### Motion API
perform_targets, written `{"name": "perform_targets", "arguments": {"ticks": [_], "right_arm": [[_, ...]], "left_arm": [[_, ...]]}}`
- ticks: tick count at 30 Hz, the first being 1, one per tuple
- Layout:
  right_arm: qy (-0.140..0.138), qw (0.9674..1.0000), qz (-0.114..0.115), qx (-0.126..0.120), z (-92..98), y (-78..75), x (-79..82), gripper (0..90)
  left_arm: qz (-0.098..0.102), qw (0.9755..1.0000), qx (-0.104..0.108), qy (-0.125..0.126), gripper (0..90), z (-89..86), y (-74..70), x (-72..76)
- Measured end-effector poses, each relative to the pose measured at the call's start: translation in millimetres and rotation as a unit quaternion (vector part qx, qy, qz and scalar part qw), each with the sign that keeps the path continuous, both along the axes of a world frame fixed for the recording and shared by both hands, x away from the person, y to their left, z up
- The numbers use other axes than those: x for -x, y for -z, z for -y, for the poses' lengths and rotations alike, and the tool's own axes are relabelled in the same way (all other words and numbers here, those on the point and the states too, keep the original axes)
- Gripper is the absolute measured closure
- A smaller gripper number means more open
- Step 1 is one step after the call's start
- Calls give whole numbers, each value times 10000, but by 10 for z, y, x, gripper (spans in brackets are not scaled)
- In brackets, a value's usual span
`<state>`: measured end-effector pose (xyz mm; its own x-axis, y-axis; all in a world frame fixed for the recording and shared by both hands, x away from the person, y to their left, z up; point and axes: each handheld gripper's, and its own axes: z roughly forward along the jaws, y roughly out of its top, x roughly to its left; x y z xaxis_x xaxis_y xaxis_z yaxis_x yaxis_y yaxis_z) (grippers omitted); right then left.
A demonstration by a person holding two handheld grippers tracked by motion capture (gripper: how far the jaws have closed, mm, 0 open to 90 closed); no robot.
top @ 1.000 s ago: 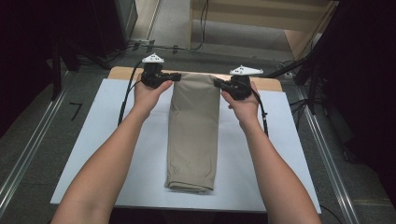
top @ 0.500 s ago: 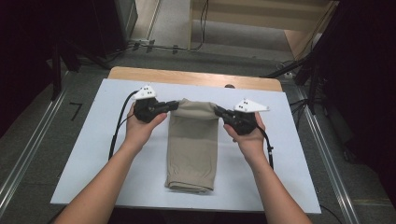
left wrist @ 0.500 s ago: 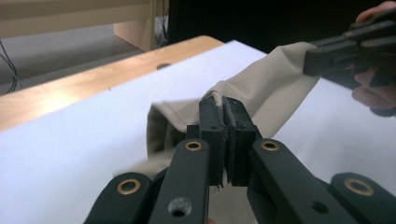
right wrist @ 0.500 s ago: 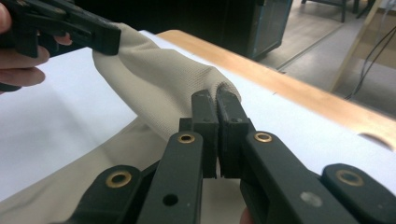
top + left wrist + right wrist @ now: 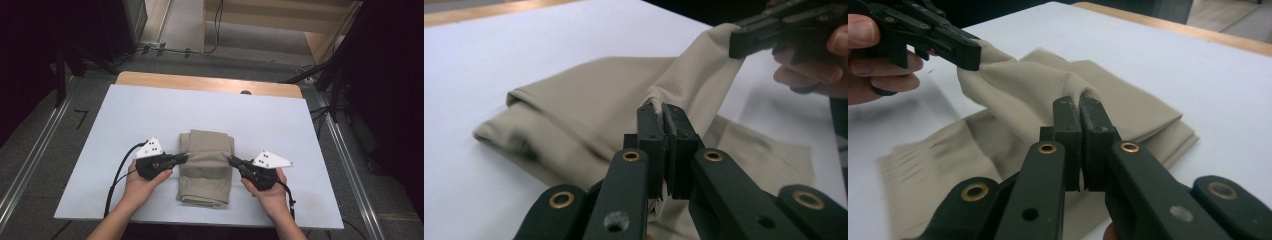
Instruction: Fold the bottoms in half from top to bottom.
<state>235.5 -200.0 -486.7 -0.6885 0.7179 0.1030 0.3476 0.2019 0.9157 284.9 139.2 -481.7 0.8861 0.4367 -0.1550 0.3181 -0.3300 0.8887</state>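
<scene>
Both grippers have come back from the far edge toward the person, carrying the far end of the beige trousers (image 5: pixel 206 165) over the rest, so the cloth now lies folded in half. Jaws of the left gripper (image 5: pixel 184 158) are clamped on one corner of that top edge, those of the right gripper (image 5: pixel 231 160) on the other corner, with the fabric stretched between them slightly above the lower layer. Around them, the folded bundle rests on the white table (image 5: pixel 125 115), near its front edge, between the two hands
</scene>
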Motion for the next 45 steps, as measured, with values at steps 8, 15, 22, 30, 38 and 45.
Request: {"name": "perform_targets", "arguments": {"ticks": [8, 15, 22, 30, 38, 45], "right_arm": [[-169, 9998, -83, -10, -8, 93, 413, 858], [-1011, 9942, -291, -220, 11, 33, 765, 524], [-368, 9987, -169, -319, -105, -95, 629, 692], [-294, 9940, -873, 595, -298, 341, 659, 711], [-325, 9974, -555, 310, -141, -23, 464, 301], [-300, 9972, -617, 296, -88, -147, 7, 119]], "left_arm": [[6, 9996, -33, 298, 884, -85, -43, 411], [-153, 9977, 87, 654, 658, -198, -57, 641], [-267, 9978, 193, 567, 708, -9, -91, 522], [-607, 9934, -736, 636, 785, 97, 215, 644], [-578, 9965, -378, 476, 391, 69, -44, 411], [-510, 9966, -321, 568, 134, 161, -235, 69]]}}
